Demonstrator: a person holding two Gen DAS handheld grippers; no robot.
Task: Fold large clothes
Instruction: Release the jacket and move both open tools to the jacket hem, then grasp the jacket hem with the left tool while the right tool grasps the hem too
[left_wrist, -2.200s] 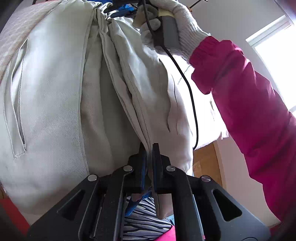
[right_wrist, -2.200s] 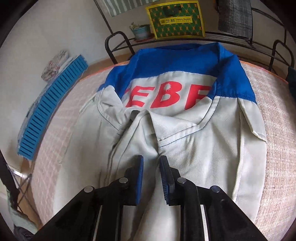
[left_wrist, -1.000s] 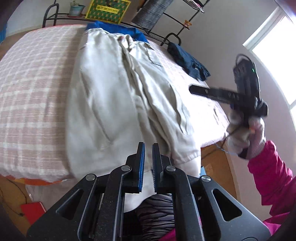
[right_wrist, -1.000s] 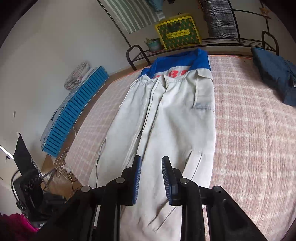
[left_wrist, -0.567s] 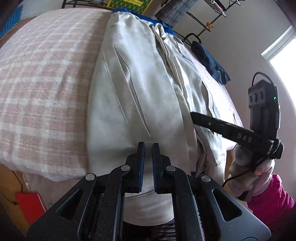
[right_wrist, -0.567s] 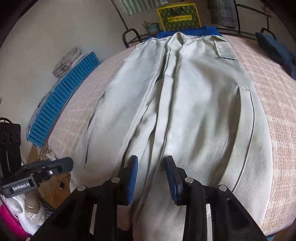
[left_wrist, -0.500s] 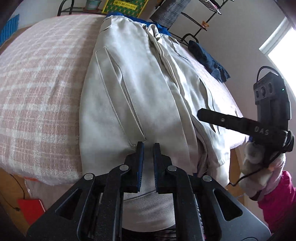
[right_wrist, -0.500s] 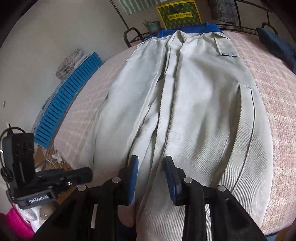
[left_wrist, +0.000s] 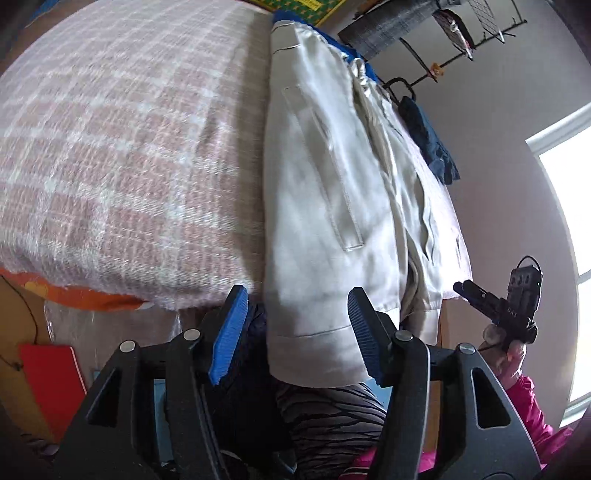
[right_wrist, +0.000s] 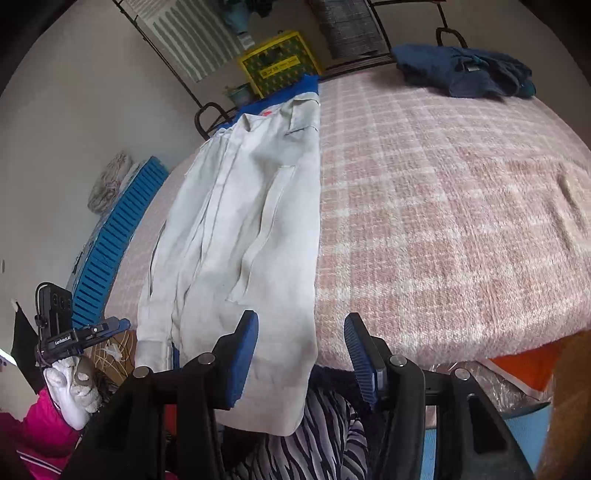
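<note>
A pale grey work garment (left_wrist: 325, 184) with a blue collar lies lengthwise on the pink plaid bed (left_wrist: 129, 147). Its bottom hem hangs over the near edge. My left gripper (left_wrist: 295, 332) is at that hem with its jaws opening. The hem's left corner hangs between the blue pads (left_wrist: 229, 332), which do not press on it. In the right wrist view the garment (right_wrist: 251, 206) runs up the left half of the bed. My right gripper (right_wrist: 301, 354) is at the hem's right corner, jaws opening, with cloth loose between the fingers. Each gripper shows in the other's view: right gripper (left_wrist: 480, 299), left gripper (right_wrist: 92, 332).
A dark blue folded garment (right_wrist: 465, 74) lies at the bed's far right corner. A yellow-green crate (right_wrist: 279, 62) and a metal rack stand behind the bed. A blue slatted panel (right_wrist: 114, 236) leans by the left wall. A red item (left_wrist: 51, 384) lies on the floor. The person's striped clothing (right_wrist: 325, 443) is just below the hem.
The garment went from lifted and held to lying flat on the bed. Both grippers drew back and down to the near hem and spread their jaws from nearly shut to wide.
</note>
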